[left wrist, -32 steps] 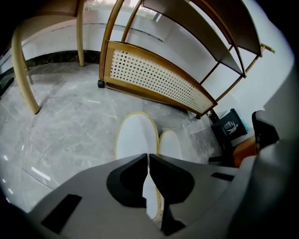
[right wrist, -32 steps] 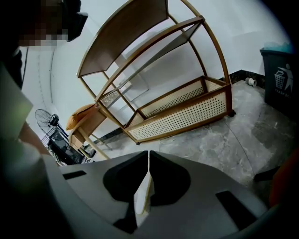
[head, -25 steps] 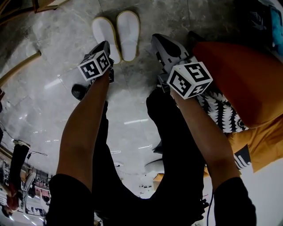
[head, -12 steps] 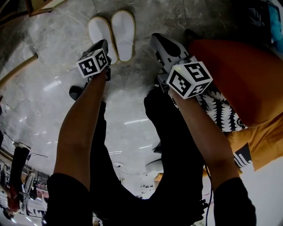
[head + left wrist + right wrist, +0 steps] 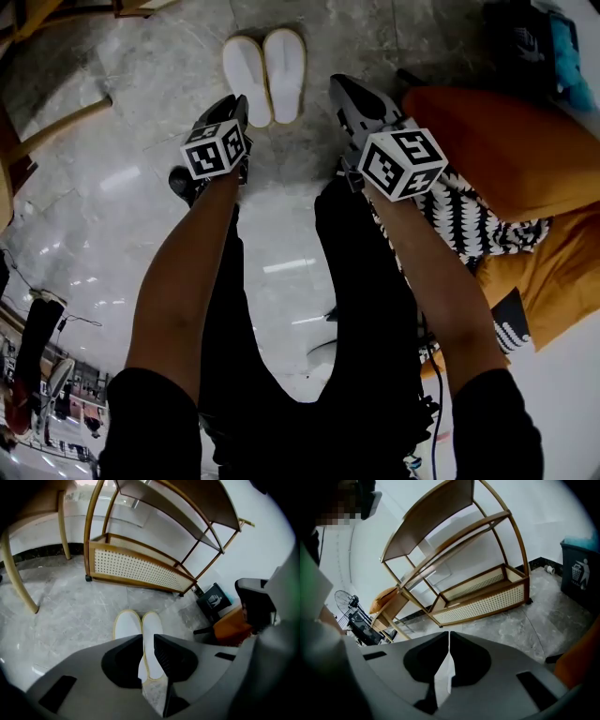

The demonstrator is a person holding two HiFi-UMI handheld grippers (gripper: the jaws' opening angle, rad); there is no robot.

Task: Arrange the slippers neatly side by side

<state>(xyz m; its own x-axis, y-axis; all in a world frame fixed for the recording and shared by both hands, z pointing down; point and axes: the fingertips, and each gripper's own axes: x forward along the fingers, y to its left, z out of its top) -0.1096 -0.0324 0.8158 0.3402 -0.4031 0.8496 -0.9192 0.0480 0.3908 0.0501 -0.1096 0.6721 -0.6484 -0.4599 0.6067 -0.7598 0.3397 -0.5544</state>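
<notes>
Grey marble floor (image 5: 122,131) — slippers (image 5: 264,73) lie paired and touching, ends roughly level, just ahead of both grippers. Left gripper (image 5: 147,639): jaws have just been opening, nothing between them. Right gripper (image 5: 449,637): clenched, empty. Arrangement looks done — lift clear without nudging the pair.

The left gripper (image 5: 234,105) has drawn back from the slippers (image 5: 265,73), which now lie clear beyond its tips instead of under them. Its jaws have just been opening, with nothing between them. The right gripper (image 5: 343,88) seems lifted too.
</notes>
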